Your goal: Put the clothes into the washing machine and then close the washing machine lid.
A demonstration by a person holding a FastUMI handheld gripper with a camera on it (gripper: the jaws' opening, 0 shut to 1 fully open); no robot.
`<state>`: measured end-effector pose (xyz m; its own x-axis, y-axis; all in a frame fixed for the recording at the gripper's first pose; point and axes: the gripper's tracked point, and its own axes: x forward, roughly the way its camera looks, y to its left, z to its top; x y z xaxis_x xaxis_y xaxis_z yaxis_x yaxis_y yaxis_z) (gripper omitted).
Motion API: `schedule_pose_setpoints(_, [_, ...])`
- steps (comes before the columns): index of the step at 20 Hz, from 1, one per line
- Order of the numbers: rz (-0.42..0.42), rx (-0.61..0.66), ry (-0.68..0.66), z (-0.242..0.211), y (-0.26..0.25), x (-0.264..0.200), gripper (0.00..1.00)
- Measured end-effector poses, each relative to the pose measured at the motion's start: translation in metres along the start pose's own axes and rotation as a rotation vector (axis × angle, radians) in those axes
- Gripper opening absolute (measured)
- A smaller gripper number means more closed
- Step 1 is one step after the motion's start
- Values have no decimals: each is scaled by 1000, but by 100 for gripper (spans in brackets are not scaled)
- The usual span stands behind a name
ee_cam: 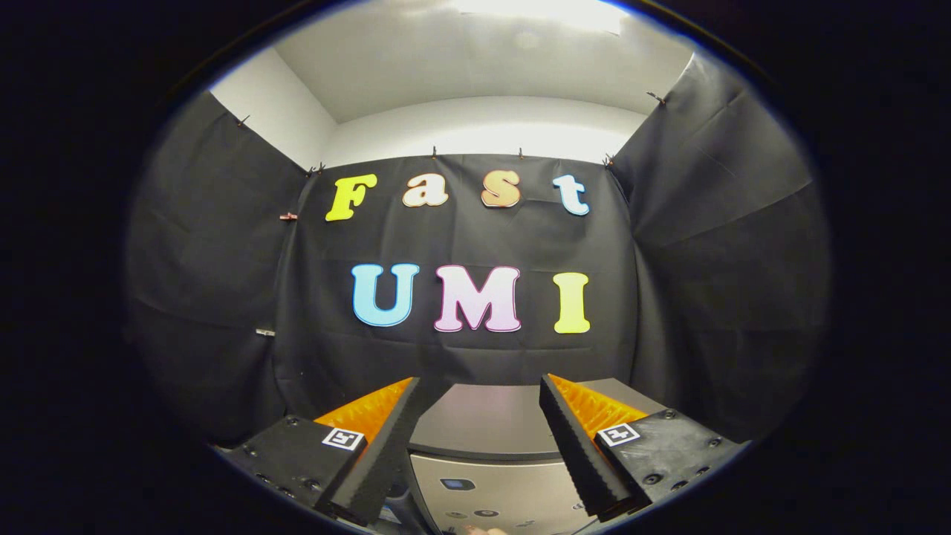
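Nearest to us, the gripper point(479, 386) holds its 2 fingers point(379, 461) wide apart, with nothing between them and neither one touching anything. Each finger carries a small square marker tag point(343, 438) on its base.

Just beyond and below the fingers we see the washing machine point(483, 475), its top showing in the gap between them. Its lid point(483, 420) lies flat and closed across the top, a smooth grey surface reaching back toward the wall. Closer to us, the front control panel point(475, 494) shows a small display and a few round buttons; we cannot make out their details. We see no clothes on the lid or between the fingers.

Behind the machine hangs the black cloth wall point(461, 357), running around 3 sides of the booth and pinned up with small clips point(288, 217). Above the cloth we see a white wall point(483, 130) and ceiling point(475, 59), brightly lit from overhead.
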<state>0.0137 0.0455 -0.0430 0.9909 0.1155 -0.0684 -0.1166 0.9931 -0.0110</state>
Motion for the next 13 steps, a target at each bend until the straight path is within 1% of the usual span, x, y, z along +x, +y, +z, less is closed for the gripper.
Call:
schedule_pose_setpoints(3, [2,-7,9,-3,-2,-4,98])
schedule_pose_setpoints(9, [-6,-3,-18,5,-10,-15,98])
schedule_pose_setpoints(13, [0,-10,-20,6,-7,-18,98])
